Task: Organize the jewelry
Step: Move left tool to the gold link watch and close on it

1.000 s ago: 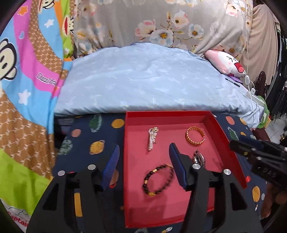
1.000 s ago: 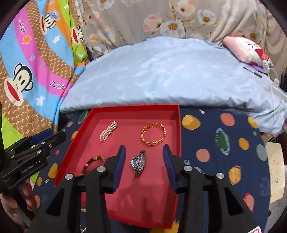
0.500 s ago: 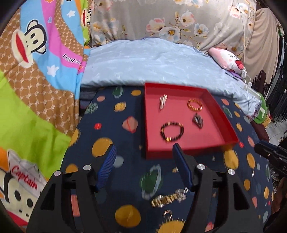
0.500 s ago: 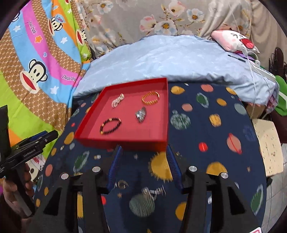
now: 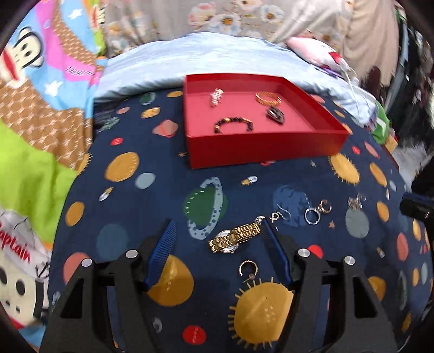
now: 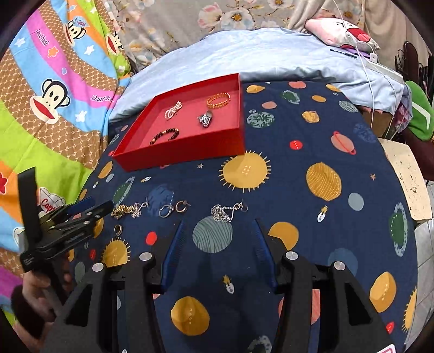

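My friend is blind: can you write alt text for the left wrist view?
An open left gripper hovers above a gold watch on a planet-print cloth, earrings beside it. Behind stands a red tray holding bracelets.

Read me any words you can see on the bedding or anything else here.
"Captain" on the cartoon blanket, first letter cut off.
"Daul Frank", twice, on the same blanket; last letters unclear.
Small badge text above a monkey face: too small to read.
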